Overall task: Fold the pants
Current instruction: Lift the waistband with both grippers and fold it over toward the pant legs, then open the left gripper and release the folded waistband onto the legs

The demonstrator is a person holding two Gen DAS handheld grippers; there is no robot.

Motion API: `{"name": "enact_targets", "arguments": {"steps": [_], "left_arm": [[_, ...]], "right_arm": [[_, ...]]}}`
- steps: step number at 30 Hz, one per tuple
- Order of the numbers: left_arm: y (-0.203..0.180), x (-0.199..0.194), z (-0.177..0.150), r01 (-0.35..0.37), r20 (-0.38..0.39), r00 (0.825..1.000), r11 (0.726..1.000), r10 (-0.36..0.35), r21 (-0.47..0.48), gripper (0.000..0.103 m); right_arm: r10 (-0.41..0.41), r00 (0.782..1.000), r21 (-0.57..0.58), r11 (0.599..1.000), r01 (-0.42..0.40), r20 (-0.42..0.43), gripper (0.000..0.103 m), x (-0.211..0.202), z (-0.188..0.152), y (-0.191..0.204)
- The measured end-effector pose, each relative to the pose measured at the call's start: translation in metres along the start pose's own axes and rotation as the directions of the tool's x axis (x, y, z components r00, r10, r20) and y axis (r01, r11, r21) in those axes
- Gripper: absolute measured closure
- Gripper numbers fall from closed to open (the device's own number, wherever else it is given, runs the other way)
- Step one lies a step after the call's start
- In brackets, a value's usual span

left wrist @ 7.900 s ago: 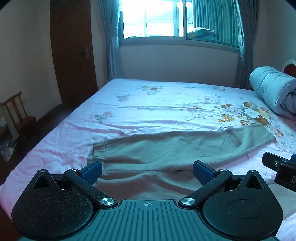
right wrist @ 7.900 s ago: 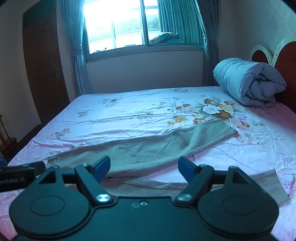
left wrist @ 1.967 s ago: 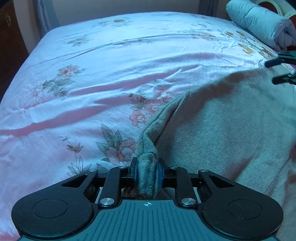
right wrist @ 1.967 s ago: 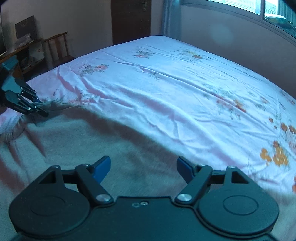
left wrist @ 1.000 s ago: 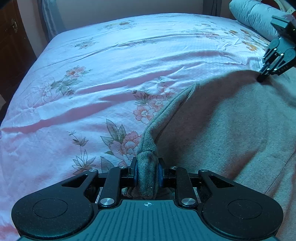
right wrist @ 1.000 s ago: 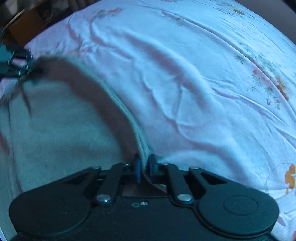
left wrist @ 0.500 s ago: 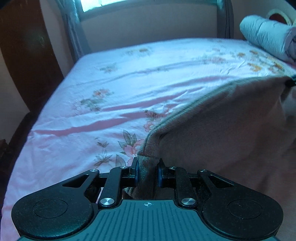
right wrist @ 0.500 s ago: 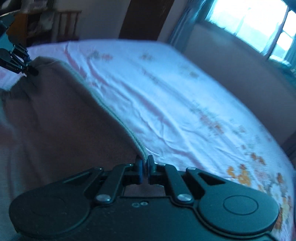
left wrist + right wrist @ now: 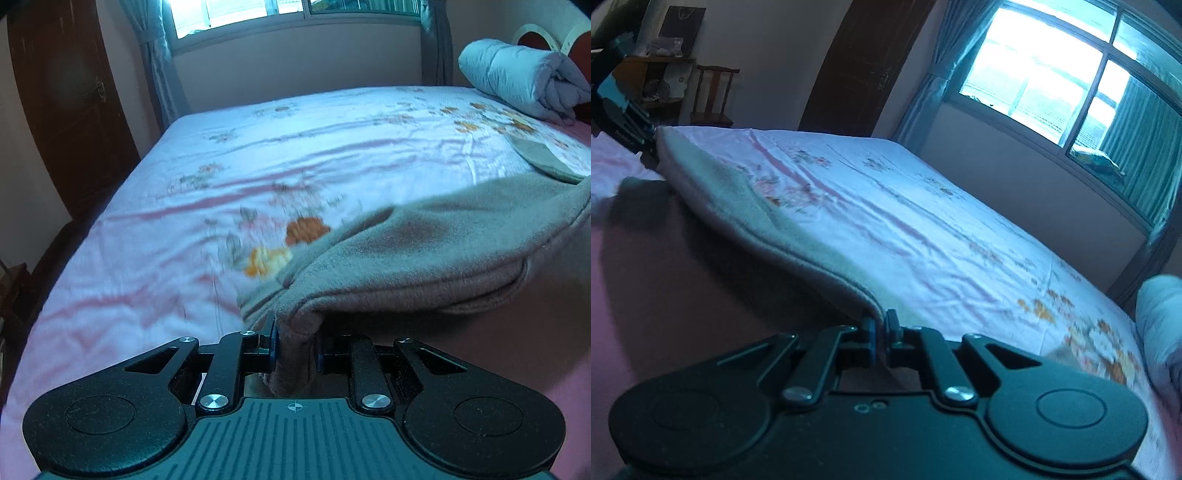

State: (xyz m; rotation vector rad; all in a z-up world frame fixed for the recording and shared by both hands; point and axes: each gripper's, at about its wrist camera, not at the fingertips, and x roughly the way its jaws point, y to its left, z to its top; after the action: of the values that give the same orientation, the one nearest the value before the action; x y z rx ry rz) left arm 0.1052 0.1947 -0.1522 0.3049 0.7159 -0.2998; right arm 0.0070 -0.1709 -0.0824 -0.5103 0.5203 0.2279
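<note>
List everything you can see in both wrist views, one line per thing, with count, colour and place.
pants: one, grey-beige, lifted off the bed by one edge, stretched between the two grippers
bed sheet: one, pale pink with flower prints, covering the bed
rolled quilt: one, light blue, at the headboard end of the bed
window: one, bright, in the far wall
curtains: teal-grey, at both sides of the window
door: one, dark brown wood, left of the window
chair: one, dark wood, by the wall past the bed's foot
left gripper: one, black with blue pads, shut on a bunched pants edge
right gripper: one, black with blue pads, shut on the pants edge
</note>
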Motion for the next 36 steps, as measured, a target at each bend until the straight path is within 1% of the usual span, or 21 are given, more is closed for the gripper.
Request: {"name": "enact_targets", "arguments": {"steps": [3, 7, 9, 11, 13, 15, 18, 21, 22, 24, 25, 26, 27, 28, 29, 30, 32, 33, 34, 35, 36], "left_arm": [[-0.001, -0.007, -0.019, -0.011, -0.006, 1.0, 1.0, 0.011, -0.02, 0.084], [-0.006, -0.013, -0.036, -0.029, -0.008, 1.0, 1.0, 0.029, 0.004, 0.084], [-0.008, -0.011, -0.043, -0.051, -0.011, 0.999, 0.998, 0.051, 0.037, 0.084], [-0.015, -0.006, -0.05, -0.084, -0.013, 0.996, 0.991, 0.086, 0.103, 0.084], [-0.021, 0.0, -0.057, -0.1, -0.022, 0.994, 0.984, 0.104, 0.15, 0.084], [-0.032, 0.004, -0.059, -0.127, -0.028, 0.99, 0.97, 0.136, 0.208, 0.084], [-0.045, 0.002, -0.062, -0.173, -0.007, 0.983, 0.943, 0.183, 0.284, 0.084], [-0.041, -0.007, -0.056, -0.227, 0.025, 0.973, 0.932, 0.23, 0.283, 0.075], [-0.04, -0.009, -0.053, -0.253, 0.041, 0.967, 0.923, 0.252, 0.29, 0.073], [-0.043, -0.011, -0.05, -0.291, 0.074, 0.956, 0.9, 0.282, 0.324, 0.072], [-0.044, -0.009, -0.052, -0.304, 0.077, 0.952, 0.893, 0.296, 0.332, 0.071], [-0.042, -0.003, -0.056, -0.3, 0.053, 0.952, 0.893, 0.3, 0.336, 0.07], [-0.041, 0.006, -0.063, -0.293, 0.004, 0.95, 0.89, 0.312, 0.348, 0.069], [-0.04, 0.01, -0.07, -0.303, -0.011, 0.944, 0.884, 0.328, 0.355, 0.069], [-0.037, 0.008, -0.073, -0.311, -0.006, 0.943, 0.887, 0.333, 0.341, 0.069], [-0.032, 0.005, -0.073, -0.313, -0.019, 0.942, 0.896, 0.336, 0.315, 0.069], [-0.019, 0.001, -0.07, -0.319, -0.062, 0.936, 0.909, 0.347, 0.267, 0.069], [-0.009, -0.003, -0.072, -0.32, -0.083, 0.935, 0.92, 0.346, 0.228, 0.069], [0.002, -0.008, -0.072, -0.325, -0.108, 0.933, 0.931, 0.344, 0.165, 0.069], [0.011, -0.014, -0.071, -0.32, -0.127, 0.935, 0.942, 0.33, 0.098, 0.069], [0.02, -0.022, -0.07, -0.3, -0.135, 0.944, 0.954, 0.3, 0.023, 0.069]], "right_arm": [[0.001, 1.0, 0.02, 1.0, -0.001, -0.006, 0.103, -0.008, -0.008, 0.012], [0.01, 1.0, 0.032, 0.999, -0.009, -0.015, 0.103, -0.016, -0.016, 0.03], [0.014, 1.0, 0.038, 0.999, -0.013, -0.025, 0.103, -0.022, -0.022, 0.04], [0.019, 0.999, 0.06, 0.998, -0.017, -0.035, 0.103, -0.025, -0.026, 0.048], [0.016, 0.999, 0.051, 0.999, -0.013, -0.052, 0.103, -0.026, -0.032, 0.06], [0.016, 0.996, 0.047, 0.999, -0.012, -0.083, 0.103, -0.022, -0.04, 0.069], [0.017, 0.992, 0.014, 1.0, -0.016, -0.129, 0.103, -0.015, -0.052, 0.077], [0.028, 0.987, 0.004, 1.0, -0.028, -0.157, 0.103, -0.014, -0.06, 0.083], [0.029, 0.987, 0.009, 1.0, -0.028, -0.156, 0.103, -0.014, -0.06, 0.083], [0.032, 0.987, 0.016, 0.999, -0.03, -0.156, 0.103, -0.014, -0.06, 0.084], [0.034, 0.987, 0.024, 0.999, -0.031, -0.155, 0.103, -0.012, -0.06, 0.083], [0.037, 0.987, 0.031, 0.999, -0.032, -0.155, 0.103, -0.012, -0.06, 0.082], [0.038, 0.987, 0.032, 0.999, -0.034, -0.155, 0.103, -0.011, -0.06, 0.082], [0.038, 0.987, 0.031, 0.999, -0.034, -0.155, 0.103, -0.011, -0.061, 0.083], [0.039, 0.987, 0.031, 0.999, -0.034, -0.156, 0.103, -0.011, -0.061, 0.083], [0.04, 0.987, 0.029, 0.999, -0.036, -0.158, 0.103, -0.011, -0.061, 0.084], [0.039, 0.987, 0.02, 0.999, -0.036, -0.154, 0.103, -0.013, -0.062, 0.084], [0.044, 0.987, 0.022, 0.999, -0.041, -0.158, 0.103, -0.013, -0.062, 0.084], [0.047, 0.986, 0.026, 0.999, -0.043, -0.16, 0.103, -0.013, -0.062, 0.083], [0.048, 0.986, 0.026, 0.999, -0.044, -0.159, 0.103, -0.013, -0.061, 0.083], [0.047, 0.986, 0.022, 0.999, -0.044, -0.158, 0.103, -0.014, -0.061, 0.083]]}}
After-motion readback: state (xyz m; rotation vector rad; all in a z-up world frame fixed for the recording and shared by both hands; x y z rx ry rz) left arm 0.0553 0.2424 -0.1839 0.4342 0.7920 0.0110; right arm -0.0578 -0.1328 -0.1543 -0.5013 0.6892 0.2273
